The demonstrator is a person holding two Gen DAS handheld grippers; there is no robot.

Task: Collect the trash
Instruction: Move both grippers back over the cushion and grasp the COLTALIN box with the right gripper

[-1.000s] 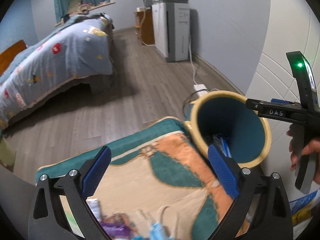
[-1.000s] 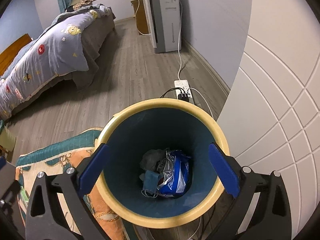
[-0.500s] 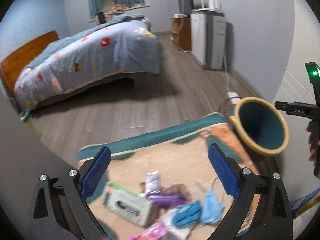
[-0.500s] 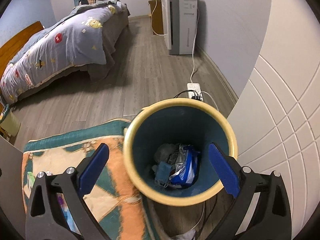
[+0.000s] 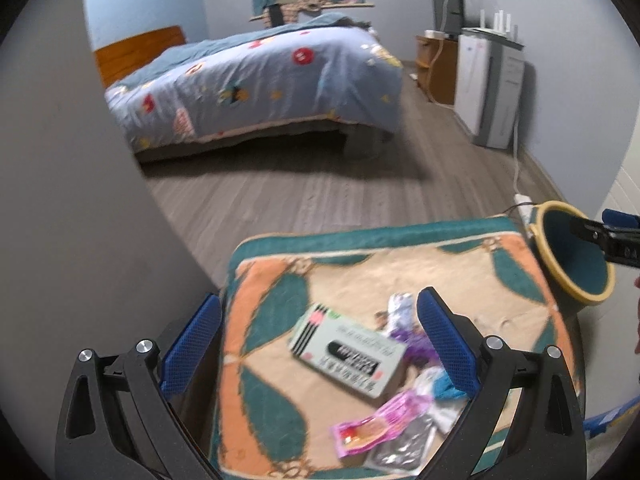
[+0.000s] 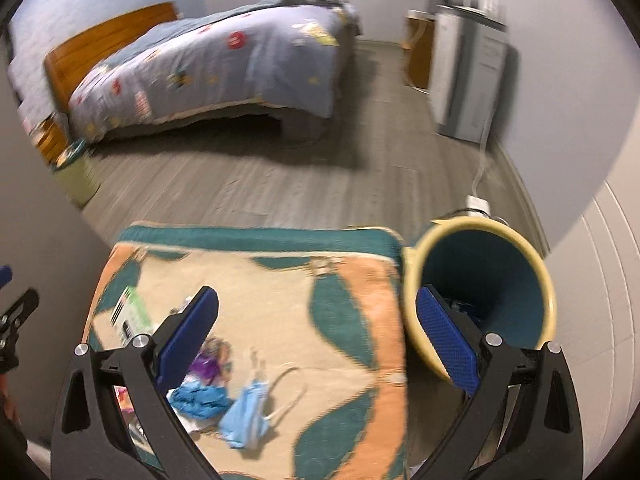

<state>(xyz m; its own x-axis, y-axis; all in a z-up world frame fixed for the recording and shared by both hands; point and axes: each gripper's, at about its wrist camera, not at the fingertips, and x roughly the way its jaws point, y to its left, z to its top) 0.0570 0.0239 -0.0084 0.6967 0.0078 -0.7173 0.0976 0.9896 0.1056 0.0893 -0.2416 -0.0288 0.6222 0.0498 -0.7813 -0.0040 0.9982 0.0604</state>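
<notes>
Litter lies on a patterned mat (image 5: 272, 312) (image 6: 280, 280): a pale green box (image 5: 346, 352) (image 6: 130, 312), a pink wrapper (image 5: 380, 424), a purple wrapper (image 5: 412, 340) (image 6: 210, 360), a silver packet (image 5: 400, 308), a blue face mask (image 6: 248, 408) and crumpled blue material (image 6: 200, 398). A yellow-rimmed teal bin (image 5: 572, 256) (image 6: 480, 292) stands at the mat's right edge with trash inside. My left gripper (image 5: 320, 344) hangs open over the green box. Open too, my right gripper (image 6: 316, 340) hovers over the mat between the litter and the bin.
A bed (image 5: 256, 84) with a blue quilt stands across the wooden floor (image 5: 320, 200). A grey cabinet (image 5: 492, 84) stands by the right wall, with a cord to a power strip (image 6: 478, 202) behind the bin. A grey wall (image 5: 80, 240) rises on the left.
Both grippers have swung left, away from the bin and over the mat. The litter has come into view under the left gripper. The bin now sits at the right of both views.
</notes>
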